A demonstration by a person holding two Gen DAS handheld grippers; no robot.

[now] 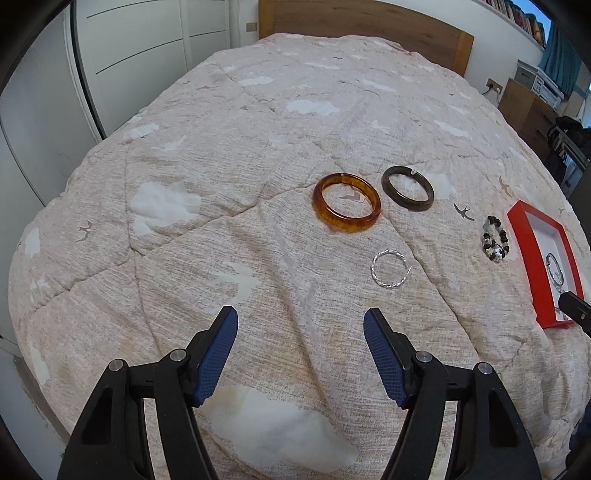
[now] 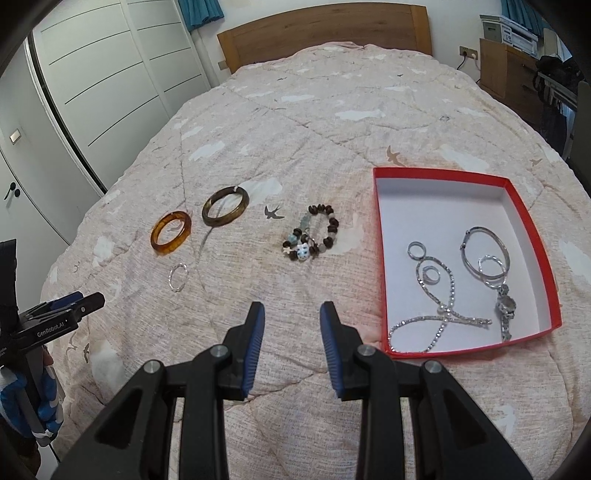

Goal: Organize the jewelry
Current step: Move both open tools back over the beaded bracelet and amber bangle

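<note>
Left gripper: black arms, blue ribbed pads, jaws spread wide, nothing between them, over the quilt. Right gripper: same build, jaws narrower but still apart, nothing gripped, only quilt fabric shows in the gap. Both point down at the pinkish-beige quilted bedspread with white cloud and bird print.

Just ahead of the left gripper, slightly right: thin twisted silver hoop, lying flat on the quilt. Beyond it, translucent amber-orange bangle, flat. Just beside that on the right, not touching, dark olive-brown bangle with a small pale tag at its far edge. Further right, stretch bracelet of dark brown and pale beads with a white spotted charm, near the box edge.

Right wrist view: beaded bracelet sits ahead of the right gripper, between the bangles and the box. Shallow red cardboard box with white inside is on the quilt at right front. In it: silver ring, smaller stone-set ring, looped rhinestone chain necklace with its end hanging over the near rim, thin silver bangle, another silver hoop overlapping it, small silver wristwatch.

Far left of the right view: left gripper seen from the side, held by a hand in a blue-and-white glove.

Background: wooden headboard, white wardrobe doors.
</note>
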